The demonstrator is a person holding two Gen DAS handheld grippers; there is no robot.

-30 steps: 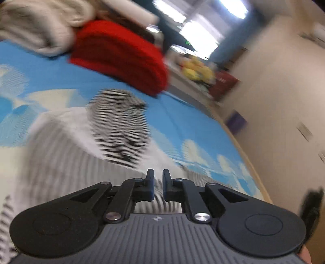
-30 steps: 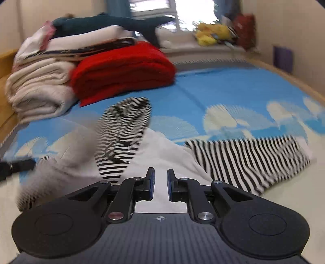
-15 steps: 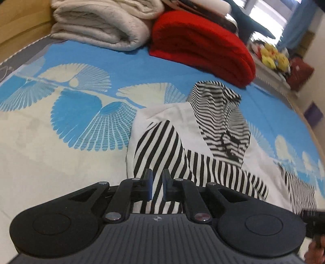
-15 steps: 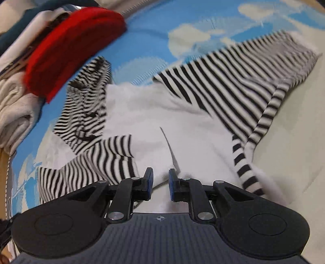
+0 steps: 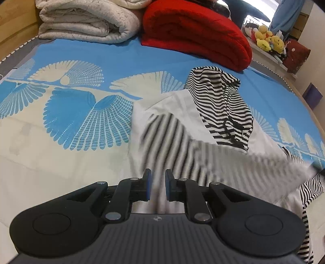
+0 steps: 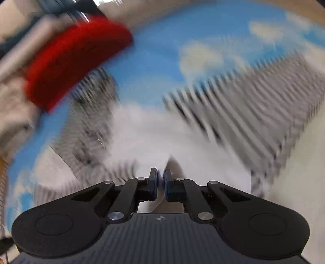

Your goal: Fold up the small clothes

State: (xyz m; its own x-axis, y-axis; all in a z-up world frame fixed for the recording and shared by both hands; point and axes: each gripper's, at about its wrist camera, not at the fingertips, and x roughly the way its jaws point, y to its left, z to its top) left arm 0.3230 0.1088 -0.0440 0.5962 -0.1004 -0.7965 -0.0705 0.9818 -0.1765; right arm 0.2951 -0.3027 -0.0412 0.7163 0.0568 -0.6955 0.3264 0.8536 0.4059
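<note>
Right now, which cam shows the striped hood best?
Left wrist view: the striped hood is sharp, lying flat on the white body of the garment, drawstring visible. In the right wrist view motion blur reduces it to a grey striped smear below the red blanket.

My view looks across a bed (image 5: 85, 52) spread with a blue sheet printed in cream fans. At eleven o'clock a folded cream quilt (image 5: 85, 24) sits against a wooden headboard (image 5: 14, 22); at twelve, a folded red blanket (image 5: 195, 34). At two o'clock, yellow soft toys (image 5: 268, 40) line a bright ledge below a blue curtain (image 5: 288, 12).
</note>
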